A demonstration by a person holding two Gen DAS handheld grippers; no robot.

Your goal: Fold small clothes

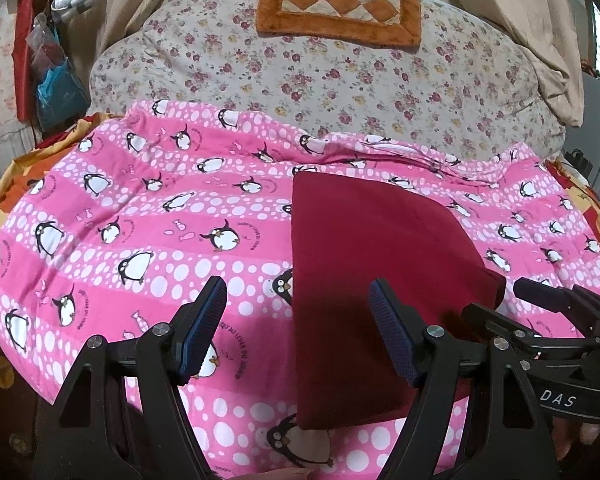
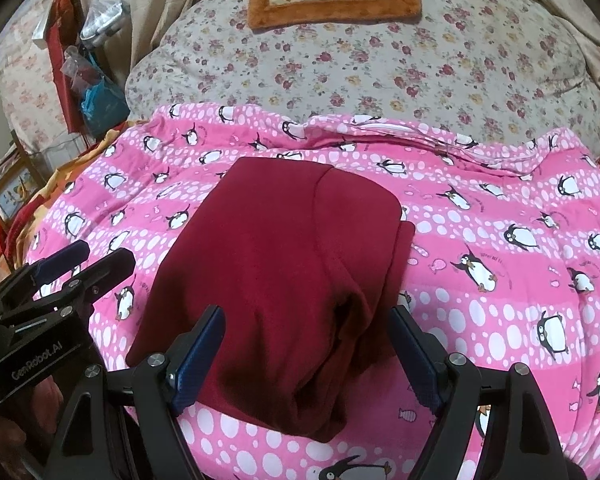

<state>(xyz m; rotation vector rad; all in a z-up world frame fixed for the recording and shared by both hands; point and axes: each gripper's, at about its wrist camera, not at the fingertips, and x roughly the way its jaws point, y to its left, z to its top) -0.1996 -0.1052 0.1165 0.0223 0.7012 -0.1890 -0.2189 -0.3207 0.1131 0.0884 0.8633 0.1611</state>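
Here the dark red garment [image 2: 276,264] lies folded, thick-edged.

L gripper [image 1: 298,322] jaws wide apart, gripping nothing. R gripper [image 2: 306,346] same, side by side w/ L.

The folded garment [image 2: 276,272] is a plain, deep maroon red with no print. It lies on a pink blanket [image 1: 140,208] banded in lighter and darker pink, scattered with white dots and black-and-white penguins. Behind it the quilt [image 1: 300,68] is cream with small dark-red and yellow roses. A plush mat [image 1: 338,2] has a rust-orange border around an orange-and-cream diamond check. The left gripper [image 1: 298,328] and the right gripper [image 2: 308,354] are black with dark blue ribbed pads [image 2: 198,364].
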